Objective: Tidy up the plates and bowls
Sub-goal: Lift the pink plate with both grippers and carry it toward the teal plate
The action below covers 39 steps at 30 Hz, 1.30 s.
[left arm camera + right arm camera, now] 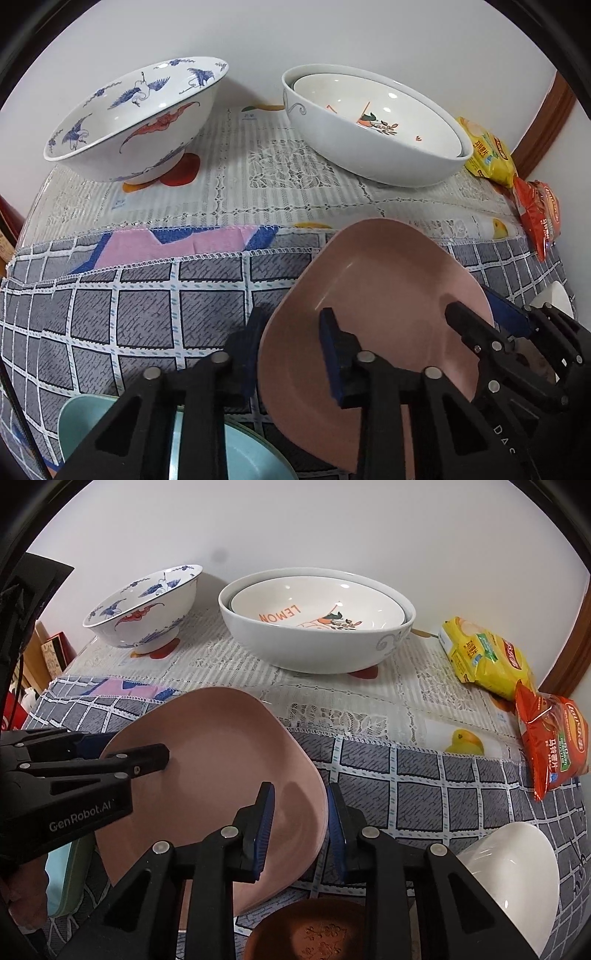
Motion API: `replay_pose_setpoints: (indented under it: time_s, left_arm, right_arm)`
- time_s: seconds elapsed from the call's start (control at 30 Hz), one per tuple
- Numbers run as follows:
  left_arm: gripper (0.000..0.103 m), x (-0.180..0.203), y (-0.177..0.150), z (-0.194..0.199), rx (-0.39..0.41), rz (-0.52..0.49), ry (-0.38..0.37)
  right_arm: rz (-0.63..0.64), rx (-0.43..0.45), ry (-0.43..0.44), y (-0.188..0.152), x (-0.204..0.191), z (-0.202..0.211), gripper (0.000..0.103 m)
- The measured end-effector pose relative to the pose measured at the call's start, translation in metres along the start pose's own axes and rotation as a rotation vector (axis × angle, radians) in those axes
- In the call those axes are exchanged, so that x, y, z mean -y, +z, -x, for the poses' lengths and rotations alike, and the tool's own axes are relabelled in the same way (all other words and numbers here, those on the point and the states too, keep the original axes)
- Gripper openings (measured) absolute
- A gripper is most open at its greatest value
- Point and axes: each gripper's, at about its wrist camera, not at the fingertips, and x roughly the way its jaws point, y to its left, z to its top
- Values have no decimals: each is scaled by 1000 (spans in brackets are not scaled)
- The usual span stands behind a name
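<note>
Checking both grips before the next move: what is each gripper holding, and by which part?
Both hold the pink plate: the left gripper straddles its left rim, the right gripper its right rim.

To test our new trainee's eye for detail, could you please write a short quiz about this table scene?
1. True or false: the left tongs and the right tongs both grip the rim of the pink plate.
2. What sits inside the large white bowl? A) a smaller bowl lettered LEMON; B) a snack bag; C) nothing.
3. Fill in: in both views, the blue-crane bowl stands to the ____ of the large white bowl.

Key: 1 true; 2 A; 3 left.
</note>
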Motion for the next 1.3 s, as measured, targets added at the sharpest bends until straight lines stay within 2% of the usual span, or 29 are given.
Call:
replay_pose_setpoints:
  time_s: [0.03, 0.17, 0.27, 0.73, 1.3]
  left_arm:
    - [25, 1, 0, 1, 7, -5, 7]
    - [19, -6, 1, 9, 30, 20, -7]
    - [17, -10, 4, 21, 56, 28, -13]
    - [16, -5, -4, 93, 140, 42, -41]
    - [16, 13, -49, 163, 182, 21, -39]
  right_arm:
    - [0, 3, -3, 0, 0, 0, 28]
    - [-11, 16, -46, -1, 3, -1, 13]
    - [-52, 34, -26, 0, 10, 4, 8]
    - [-136, 121, 26, -3, 8, 76, 7]
    - [-218, 160, 40, -39, 2, 159, 8]
